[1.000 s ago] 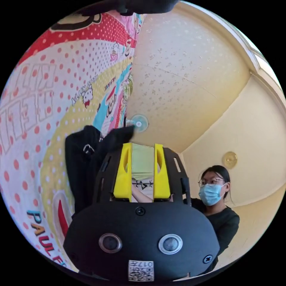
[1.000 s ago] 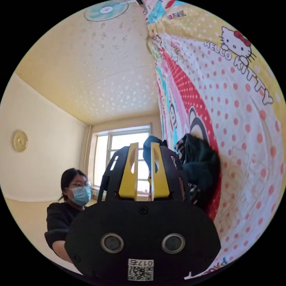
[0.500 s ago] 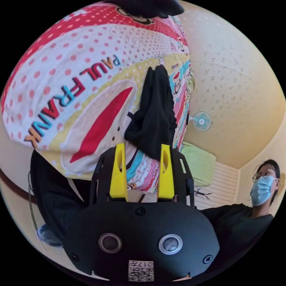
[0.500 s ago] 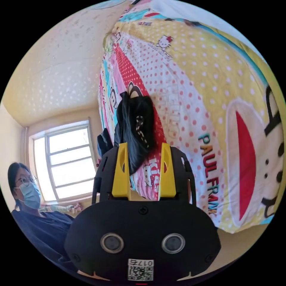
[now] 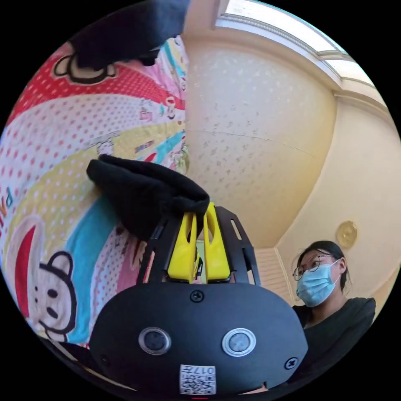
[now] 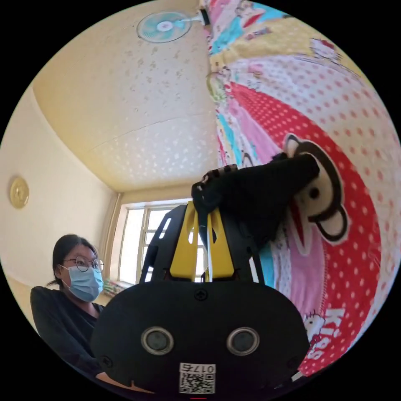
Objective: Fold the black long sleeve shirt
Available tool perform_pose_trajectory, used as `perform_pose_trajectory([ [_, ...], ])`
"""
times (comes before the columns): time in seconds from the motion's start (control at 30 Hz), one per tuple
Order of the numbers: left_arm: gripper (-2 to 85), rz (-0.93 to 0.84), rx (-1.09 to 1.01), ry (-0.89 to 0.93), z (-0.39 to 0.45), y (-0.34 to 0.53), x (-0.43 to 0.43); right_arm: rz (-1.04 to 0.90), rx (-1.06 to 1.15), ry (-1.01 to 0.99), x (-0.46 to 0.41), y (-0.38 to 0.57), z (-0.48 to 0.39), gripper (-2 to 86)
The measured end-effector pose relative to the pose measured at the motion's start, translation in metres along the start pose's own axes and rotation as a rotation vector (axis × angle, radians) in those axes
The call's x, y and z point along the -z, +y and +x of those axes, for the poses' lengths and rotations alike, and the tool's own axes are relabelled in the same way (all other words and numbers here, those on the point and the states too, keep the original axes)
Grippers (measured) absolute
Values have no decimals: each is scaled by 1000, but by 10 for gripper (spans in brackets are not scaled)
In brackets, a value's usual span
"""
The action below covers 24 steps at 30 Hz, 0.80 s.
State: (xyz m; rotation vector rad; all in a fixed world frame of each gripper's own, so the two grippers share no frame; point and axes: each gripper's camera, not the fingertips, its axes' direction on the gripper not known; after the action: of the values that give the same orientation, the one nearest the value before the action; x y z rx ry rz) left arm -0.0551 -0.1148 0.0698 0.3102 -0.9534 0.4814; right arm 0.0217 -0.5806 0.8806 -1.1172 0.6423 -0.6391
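The black long sleeve shirt (image 5: 142,192) lies bunched on a bright cartoon-print bed sheet (image 5: 62,138). In the left gripper view my left gripper (image 5: 199,209) has its yellow jaws closed on an edge of the black fabric. The right gripper view has another part of the shirt (image 6: 259,188) drawn into a cone, and my right gripper (image 6: 204,209) is shut on its edge. More dark fabric (image 5: 129,29) sits at the top of the left gripper view.
A person in a dark top (image 5: 334,313) stands beside the bed and also appears in the right gripper view as a person (image 6: 67,309). A window (image 6: 138,246) is behind them. A wall fan (image 6: 163,27) hangs by the sheet's far edge. A round wall ornament (image 5: 346,234) is on the yellow wall.
Half a second ago both grippers stood open in front of the bunched shirt. Both have closed on its fabric, and both views have swung round.
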Motion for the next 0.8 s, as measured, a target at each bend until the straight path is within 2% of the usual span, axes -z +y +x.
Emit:
perform_pose_trajectory([
  [0.17,1,-101,-235,167,84,-67,-33,-119,252,-149,-50,-50,-80,17],
  [0.3,2,-167,-290,148,96,-62,-20,-205,377,-199,-51,-50,-115,15],
  [0.4,3,-206,-271,63,60,-36,7,-263,384,-111,-29,-31,-99,15],
  [0.47,6,-205,-129,-53,-8,-3,34,-292,333,2,-10,-14,-71,15],
  [0.63,29,-72,314,-322,-177,93,107,-273,-88,412,70,63,67,16],
  [0.7,29,23,466,-353,-221,125,136,-262,-228,531,95,90,106,18],
  [0.73,19,96,502,-320,-235,138,148,-229,-274,540,110,104,122,19],
  [0.8,11,100,481,-353,-237,139,149,-145,-326,481,129,119,136,22],
])
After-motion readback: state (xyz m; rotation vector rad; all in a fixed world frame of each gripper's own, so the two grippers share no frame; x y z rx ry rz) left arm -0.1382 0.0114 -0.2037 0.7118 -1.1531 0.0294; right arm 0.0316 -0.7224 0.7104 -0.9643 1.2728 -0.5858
